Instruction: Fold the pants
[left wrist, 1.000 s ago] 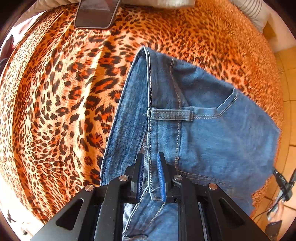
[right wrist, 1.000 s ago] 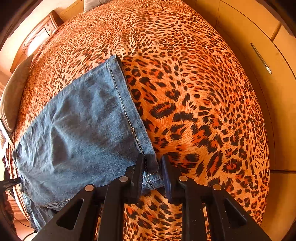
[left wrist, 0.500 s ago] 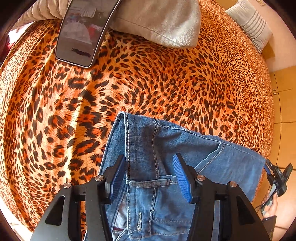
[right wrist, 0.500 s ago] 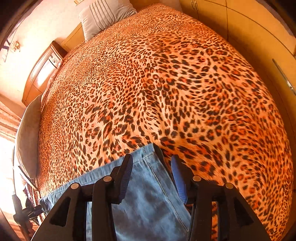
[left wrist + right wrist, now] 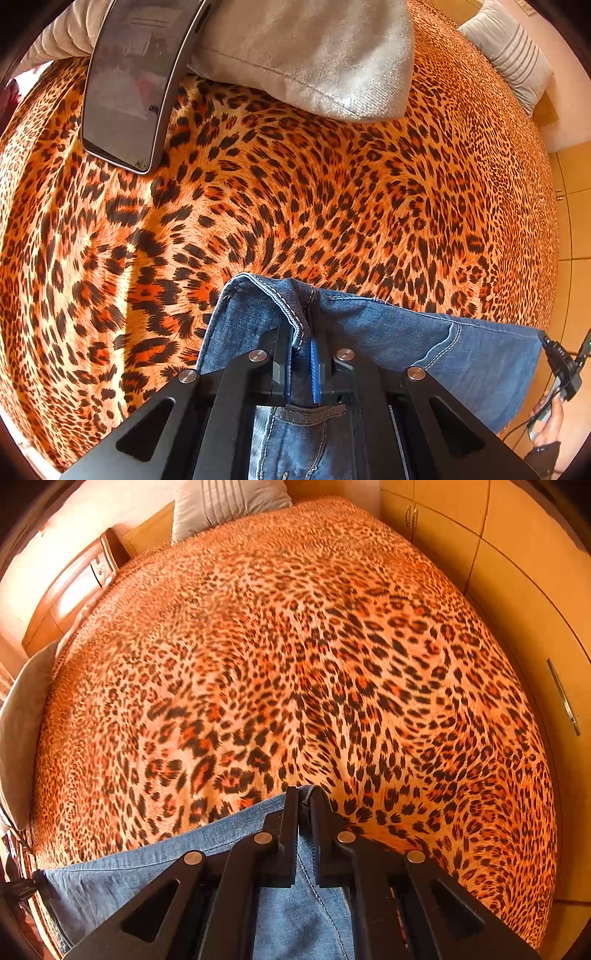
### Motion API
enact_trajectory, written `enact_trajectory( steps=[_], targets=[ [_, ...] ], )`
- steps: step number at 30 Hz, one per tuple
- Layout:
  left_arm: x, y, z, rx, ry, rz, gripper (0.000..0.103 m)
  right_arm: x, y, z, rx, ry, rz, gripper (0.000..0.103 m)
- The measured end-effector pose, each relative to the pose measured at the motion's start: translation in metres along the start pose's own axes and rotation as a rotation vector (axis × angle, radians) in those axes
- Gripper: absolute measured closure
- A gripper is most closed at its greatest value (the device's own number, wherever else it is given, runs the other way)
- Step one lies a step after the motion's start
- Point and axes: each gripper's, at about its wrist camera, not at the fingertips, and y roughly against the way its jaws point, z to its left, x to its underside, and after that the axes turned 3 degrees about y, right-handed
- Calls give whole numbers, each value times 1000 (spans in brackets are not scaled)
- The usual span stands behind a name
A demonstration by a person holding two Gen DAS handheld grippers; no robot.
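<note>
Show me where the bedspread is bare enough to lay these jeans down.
Bare leopard-print bedspread runs ahead of the blue denim jeans to the striped grey pillow. It is crowded on the left: a dark flat tablet leans on a plain grey cushion.

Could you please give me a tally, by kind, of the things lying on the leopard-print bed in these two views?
Jeans: 1
Pillows: 2, a plain grey one and a striped one
Phone: 1
Total: 4
</note>
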Motion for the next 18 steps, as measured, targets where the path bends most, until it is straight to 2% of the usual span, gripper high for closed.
enact_trajectory(
  steps=[2, 5, 7, 9, 10, 14, 17, 18],
  targets=[
    [2, 8, 5, 21, 7, 13, 93, 5, 5, -8, -27, -40, -30, 85],
    [7, 24, 14, 48, 1, 23, 88, 17, 24, -33, -101, -135, -64, 70],
    [17, 37, 18, 58, -23, 13, 81, 33, 41, -50, -154, -161, -78, 70],
    [34, 48, 23, 81, -40, 8, 65, 54, 52, -60, -160, -159, -57, 66],
    [44, 51, 24, 96, -46, 15, 63, 65, 56, -65, -166, -161, -38, 65],
    [91, 53, 26, 164, -78, 81, 60, 114, 62, -81, -163, -187, 21, 63],
    [114, 43, 22, 114, -114, 114, 62, 138, 57, -80, -131, -177, 67, 57],
    [118, 37, 21, 82, -120, 128, 66, 143, 56, -77, -115, -152, 71, 62]
  ],
)
